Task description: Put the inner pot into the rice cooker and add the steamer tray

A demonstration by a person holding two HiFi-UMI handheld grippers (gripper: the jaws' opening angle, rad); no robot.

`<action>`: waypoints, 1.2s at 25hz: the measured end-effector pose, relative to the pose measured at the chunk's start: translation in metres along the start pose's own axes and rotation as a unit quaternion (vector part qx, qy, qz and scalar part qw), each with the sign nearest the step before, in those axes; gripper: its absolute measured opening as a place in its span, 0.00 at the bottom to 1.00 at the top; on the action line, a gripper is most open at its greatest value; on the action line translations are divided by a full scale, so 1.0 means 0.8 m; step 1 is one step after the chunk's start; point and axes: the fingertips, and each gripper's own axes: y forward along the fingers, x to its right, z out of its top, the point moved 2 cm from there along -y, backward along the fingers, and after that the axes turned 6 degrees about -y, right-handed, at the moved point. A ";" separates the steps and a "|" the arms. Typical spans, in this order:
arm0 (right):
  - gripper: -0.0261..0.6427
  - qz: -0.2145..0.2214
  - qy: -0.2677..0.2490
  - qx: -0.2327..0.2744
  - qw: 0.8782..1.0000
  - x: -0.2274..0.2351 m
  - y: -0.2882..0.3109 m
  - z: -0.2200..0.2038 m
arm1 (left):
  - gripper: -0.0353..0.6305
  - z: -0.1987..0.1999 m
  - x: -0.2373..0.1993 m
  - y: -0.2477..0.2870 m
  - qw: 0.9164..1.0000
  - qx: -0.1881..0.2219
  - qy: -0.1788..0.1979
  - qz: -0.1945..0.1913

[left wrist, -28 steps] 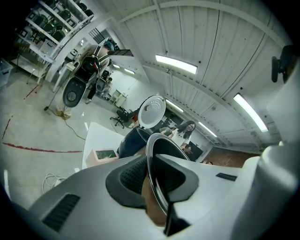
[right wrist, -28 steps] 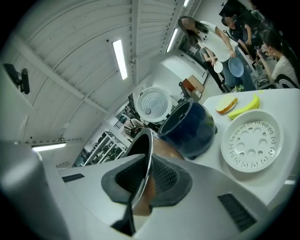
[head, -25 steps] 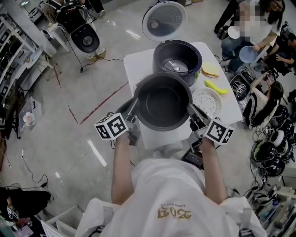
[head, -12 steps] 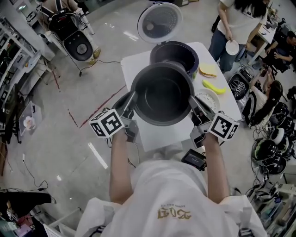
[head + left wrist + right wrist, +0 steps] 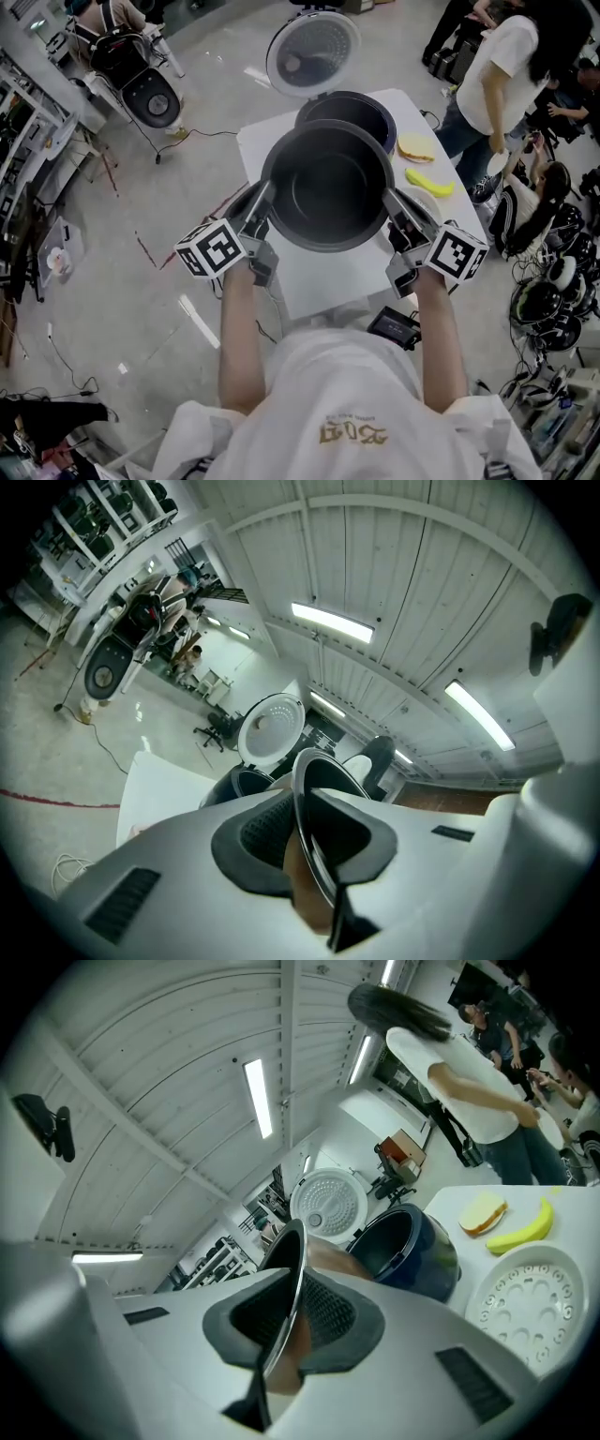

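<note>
The left gripper (image 5: 263,200) and right gripper (image 5: 394,202) each clamp narrowly on opposite rims of the inner pot (image 5: 326,192), which hangs level just short of the open rice cooker (image 5: 373,111), both hands equally near.

1. Head view: steeply down from above the person, worktop (image 5: 314,281) close below.
2. Left gripper view: rides the left hand-held gripper (image 5: 309,850), facing along its jaws, hard against the inner pot (image 5: 302,789) rim.
3. Right gripper view: the same from the right hand-held gripper (image 5: 279,1335); all three share the far rice cooker (image 5: 361,105).
</note>
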 end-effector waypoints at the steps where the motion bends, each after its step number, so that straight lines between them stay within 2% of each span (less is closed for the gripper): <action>1: 0.11 0.001 -0.001 0.003 1.000 0.001 0.003 0.004 | 0.15 0.003 0.000 0.004 1.000 0.000 0.000 -0.003; 14: 0.11 0.011 -0.016 0.026 0.999 0.019 0.056 0.059 | 0.15 0.051 -0.007 0.066 1.000 0.011 -0.003 -0.029; 24: 0.11 0.001 -0.005 0.032 0.999 0.059 0.102 0.100 | 0.15 0.087 -0.019 0.138 0.999 0.006 -0.009 -0.040; 30: 0.12 0.008 0.015 0.036 0.999 0.083 0.116 0.132 | 0.15 0.098 -0.017 0.180 0.998 0.006 -0.031 -0.049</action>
